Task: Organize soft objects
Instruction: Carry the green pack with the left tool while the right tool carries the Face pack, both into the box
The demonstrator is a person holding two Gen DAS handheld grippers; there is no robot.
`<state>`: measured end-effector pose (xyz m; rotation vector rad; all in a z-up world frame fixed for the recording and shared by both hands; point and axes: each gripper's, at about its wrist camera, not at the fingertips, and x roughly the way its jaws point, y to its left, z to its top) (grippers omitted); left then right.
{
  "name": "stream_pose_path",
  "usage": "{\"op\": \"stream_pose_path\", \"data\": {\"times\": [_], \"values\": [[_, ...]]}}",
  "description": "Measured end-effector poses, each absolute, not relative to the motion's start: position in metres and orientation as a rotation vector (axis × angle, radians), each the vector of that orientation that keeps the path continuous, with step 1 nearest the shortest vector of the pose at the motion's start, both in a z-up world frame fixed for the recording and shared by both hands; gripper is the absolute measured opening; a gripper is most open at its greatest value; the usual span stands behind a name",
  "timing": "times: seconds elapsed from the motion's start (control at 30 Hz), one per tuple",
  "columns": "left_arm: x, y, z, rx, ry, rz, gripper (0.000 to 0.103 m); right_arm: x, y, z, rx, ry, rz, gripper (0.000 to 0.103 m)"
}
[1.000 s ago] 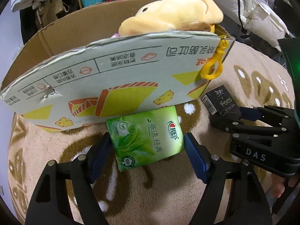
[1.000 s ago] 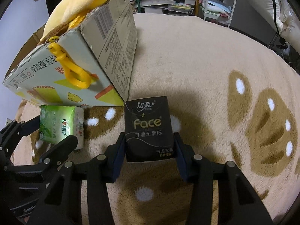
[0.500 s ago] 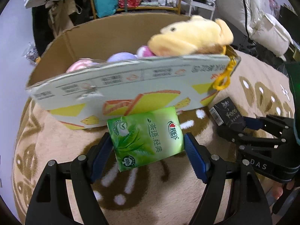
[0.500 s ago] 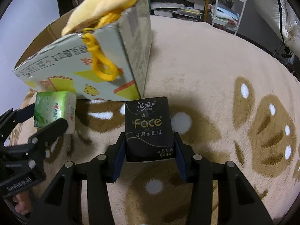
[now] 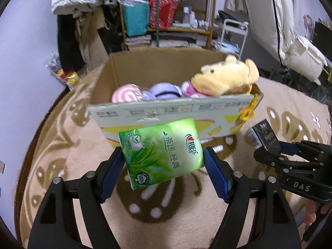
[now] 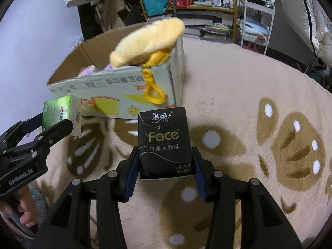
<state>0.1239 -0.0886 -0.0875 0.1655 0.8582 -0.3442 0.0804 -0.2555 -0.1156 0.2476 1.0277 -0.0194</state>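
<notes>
Two grippers are held up side by side in front of the cardboard box [image 5: 157, 70], both clear of the carpet [image 6: 238, 83] and pointing toward the box. Nearer the box's left part, the left gripper [image 5: 161, 161] has its jaws closed onto the sides of a green tissue pack [image 5: 160, 151], which sits tilted between the blue pads, overlapping the box's near wall in the left wrist view. The pack carries green Chinese characters, a red heart logo and a round "100%" mark. Off the box's right corner, the right gripper [image 6: 165, 166] has its jaws closed on the lower end of a black tissue pack [image 6: 165, 141], held upright; it reads "Face" in gold with "TISSUE" beneath and white Chinese writing above and below. "DAS" is printed on the right gripper's body and "GenRobot.AI" on the left one's.

Inside the open box lie a pink-and-white swirl toy [image 5: 126, 96], a lilac plush [image 5: 166, 89] and, at the right corner, a yellow plush toy [image 5: 226, 76] sticking out above the rim. A yellow clip [image 6: 154, 92] hangs from it down the outside of the box's near wall. That wall is printed with cake and cheese pictures and upside-down Chinese text.
</notes>
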Motion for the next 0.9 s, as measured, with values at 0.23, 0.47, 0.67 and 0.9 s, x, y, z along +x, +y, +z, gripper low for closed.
{"op": "stream_pose_path", "data": {"times": [0.23,0.47,0.67,0.9], "values": [[0.107,-0.072,-0.055,0.162,0.707,-0.267,0.076,0.068,-0.251,-0.090,0.271,0.953,-0.002,0.050],[0.098,-0.065,-0.032,0.169,0.630,-0.250,0.076,0.060,-0.255,-0.065,0.263,0.856,-0.026,0.050],[0.102,-0.060,-0.017,0.154,0.585,-0.252,0.076,0.059,-0.256,-0.039,0.257,0.726,-0.028,0.050],[0.128,-0.061,-0.014,0.155,0.574,-0.237,0.076,0.077,-0.249,-0.020,0.238,0.596,0.002,0.050]]}}
